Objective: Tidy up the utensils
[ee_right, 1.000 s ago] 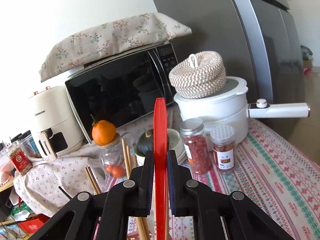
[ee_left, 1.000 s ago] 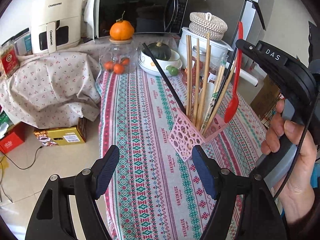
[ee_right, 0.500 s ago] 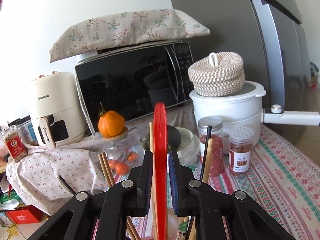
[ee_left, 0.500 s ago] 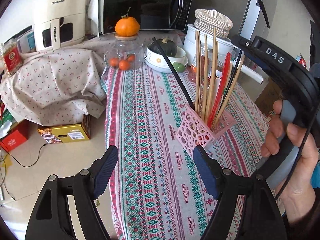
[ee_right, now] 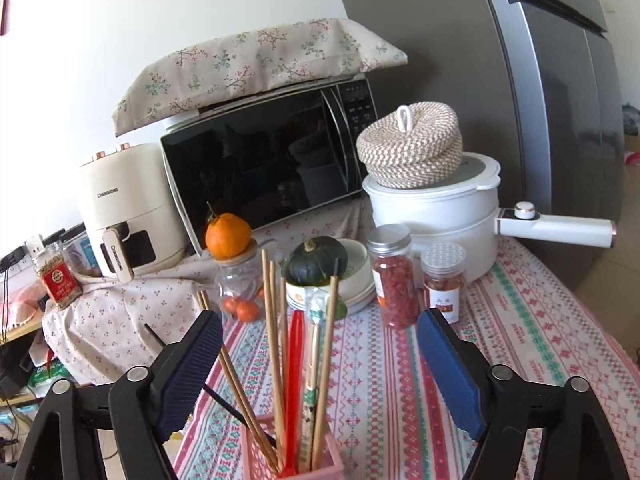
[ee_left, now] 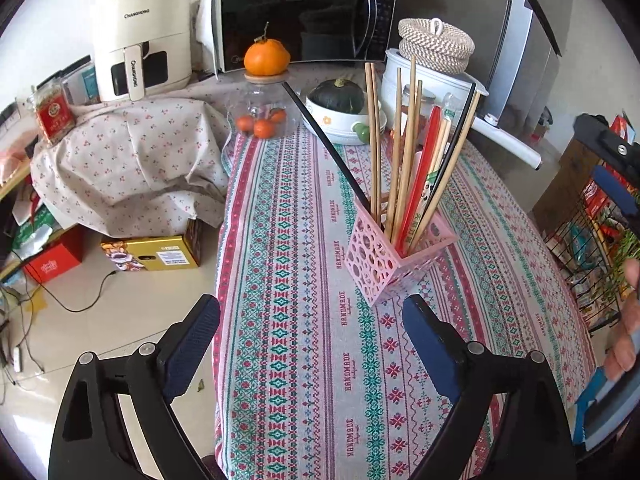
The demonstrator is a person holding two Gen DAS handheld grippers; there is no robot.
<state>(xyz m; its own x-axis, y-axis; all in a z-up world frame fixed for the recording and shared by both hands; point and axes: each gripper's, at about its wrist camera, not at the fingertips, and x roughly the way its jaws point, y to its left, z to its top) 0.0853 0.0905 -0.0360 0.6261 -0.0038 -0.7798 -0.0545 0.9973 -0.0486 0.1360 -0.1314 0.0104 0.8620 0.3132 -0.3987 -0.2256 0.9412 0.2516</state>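
A pink perforated utensil holder (ee_left: 394, 256) stands on the patterned tablecloth (ee_left: 288, 320). It holds several wooden chopsticks (ee_left: 404, 160), black chopsticks (ee_left: 328, 144) and a red spoon (ee_left: 420, 178), handle up. My left gripper (ee_left: 310, 344) is open and empty, a little in front of the holder. My right gripper (ee_right: 320, 368) is open and empty, just above the holder (ee_right: 292, 460); the red spoon (ee_right: 295, 392) and chopsticks (ee_right: 272, 340) stand between its fingers without touching them.
Behind the holder stand a bowl with a dark squash (ee_left: 340, 100), a glass jar topped by an orange (ee_left: 266, 58), two spice jars (ee_right: 394, 276), a white pot with a long handle (ee_right: 440, 216), a microwave (ee_left: 300, 16) and an air fryer (ee_left: 140, 40). The table's left edge drops to the floor.
My right gripper lowered the red spoon into the pink holder, then opened and let it go. It has drawn back to the right in the left wrist view.
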